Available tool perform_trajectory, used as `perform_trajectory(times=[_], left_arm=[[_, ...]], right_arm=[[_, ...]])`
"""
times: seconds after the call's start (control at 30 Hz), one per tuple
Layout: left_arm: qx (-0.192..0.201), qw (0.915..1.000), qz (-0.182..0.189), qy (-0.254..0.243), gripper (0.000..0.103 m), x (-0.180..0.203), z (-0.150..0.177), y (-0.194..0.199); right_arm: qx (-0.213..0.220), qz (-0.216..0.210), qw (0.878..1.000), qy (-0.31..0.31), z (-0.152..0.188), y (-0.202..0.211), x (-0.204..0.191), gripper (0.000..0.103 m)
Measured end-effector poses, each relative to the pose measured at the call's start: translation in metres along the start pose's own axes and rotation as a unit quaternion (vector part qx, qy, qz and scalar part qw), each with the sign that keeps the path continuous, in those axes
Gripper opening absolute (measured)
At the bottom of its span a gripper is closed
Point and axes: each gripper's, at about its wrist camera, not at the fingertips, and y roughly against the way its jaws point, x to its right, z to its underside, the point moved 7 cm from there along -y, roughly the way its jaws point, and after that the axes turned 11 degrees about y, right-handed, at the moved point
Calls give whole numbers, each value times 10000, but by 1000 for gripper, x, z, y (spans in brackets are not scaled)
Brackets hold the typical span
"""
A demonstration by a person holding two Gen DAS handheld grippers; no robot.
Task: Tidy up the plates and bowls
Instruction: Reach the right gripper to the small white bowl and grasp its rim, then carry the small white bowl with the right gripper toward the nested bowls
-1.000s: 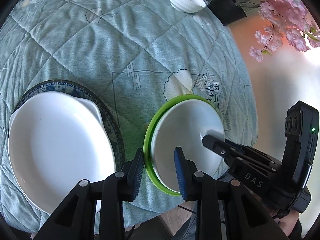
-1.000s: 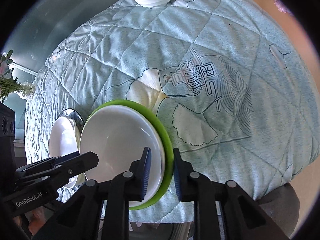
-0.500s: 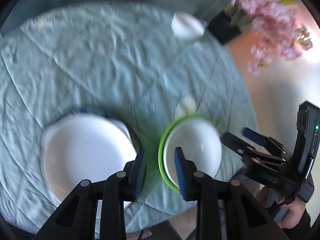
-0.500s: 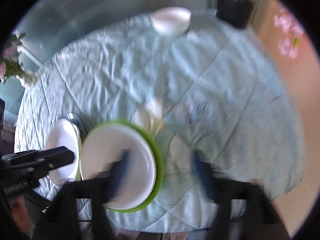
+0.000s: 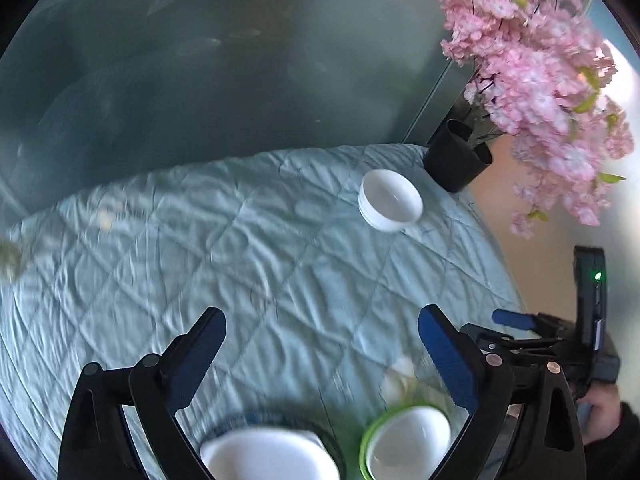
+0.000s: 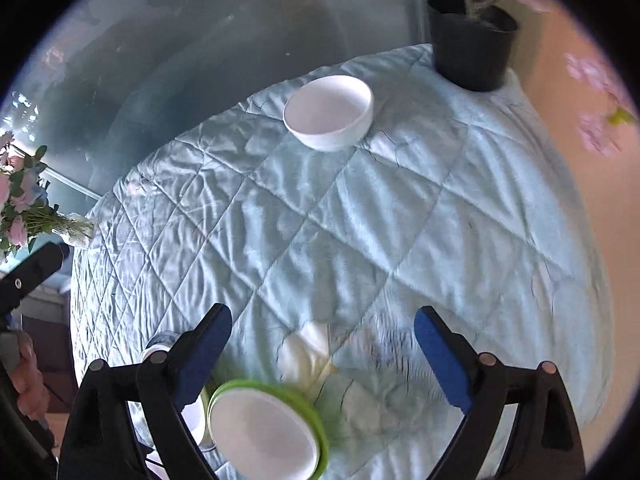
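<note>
Left wrist view: the left gripper point(image 5: 322, 350) has its jaws opening, already wide, with only the quilted tablecloth point(image 5: 240, 248) between them. At the near edge of the table a white plate point(image 5: 268, 456) lies on a blue-patterned plate, and just to its right a white plate sits on a green plate point(image 5: 366, 440). A white bowl point(image 5: 390, 200) stands near the far right edge, close to a black pot point(image 5: 456, 160) of pink blossoms point(image 5: 536, 76). The right gripper point(image 5: 516, 320) shows at the right edge, held by a hand point(image 5: 600, 412).

Right wrist view: the right gripper point(image 6: 322, 346) is spread wide and empty above the cloth. The green plate point(image 6: 316, 416) with its white plate point(image 6: 260, 436) lies at the near edge, the white bowl point(image 6: 330, 112) at the far edge beside the pot point(image 6: 472, 48).
</note>
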Motion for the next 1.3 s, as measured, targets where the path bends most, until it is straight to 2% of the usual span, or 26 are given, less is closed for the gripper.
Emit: perform_trajectory(times=[0.1, 0.23, 0.43, 0.57, 0.7, 0.83, 0.87, 0.93, 1.03, 1.1, 1.23, 1.3], left_arm=[[-125, 9998, -98, -139, 97, 6, -32, -26], [-380, 9993, -6, -56, 97, 14, -75, -71], [-868, 9962, 10, 10, 97, 27, -115, -142], [-1124, 9936, 44, 105, 95, 30, -123, -188], [-1371, 9905, 70, 81, 94, 34, -124, -227], [-1678, 9856, 169, 91, 78, 41, -121, -261], [-1700, 9852, 207, 91, 77, 44, -120, -267], [-1710, 9849, 254, 94, 75, 48, -120, -274], [-1736, 9846, 210, -45, 60, 54, -117, -284], [-1751, 9844, 131, -56, 51, 55, -116, -289], [-1717, 9847, 299, 77, 40, 57, -120, -291], [-1712, 9846, 346, 50, 33, 60, -121, -290]], right_arm=[[42, -25, 10000, -2, -28, -4, 12, 93], [96, 4, 9998, -164, -71, -12, 37, 93], [-119, 0, 9988, -470, -120, -50, 72, 93], [-317, 144, 9981, -501, -133, -82, 85, 93], [-330, 193, 9969, -695, -146, -102, 101, 93], [-377, 146, 9961, -788, -151, -114, 108, 93], [-389, 151, 9961, -782, -151, -115, 108, 91], [-476, 152, 9959, -753, -151, -122, 108, 86], [-577, 153, 9956, -726, -150, -128, 107, 70], [-647, 253, 9952, -683, -149, -131, 107, 50], [-648, 272, 9947, -755, -151, -131, 106, 34], [-616, 185, 9948, -786, -153, -132, 101, 17]])
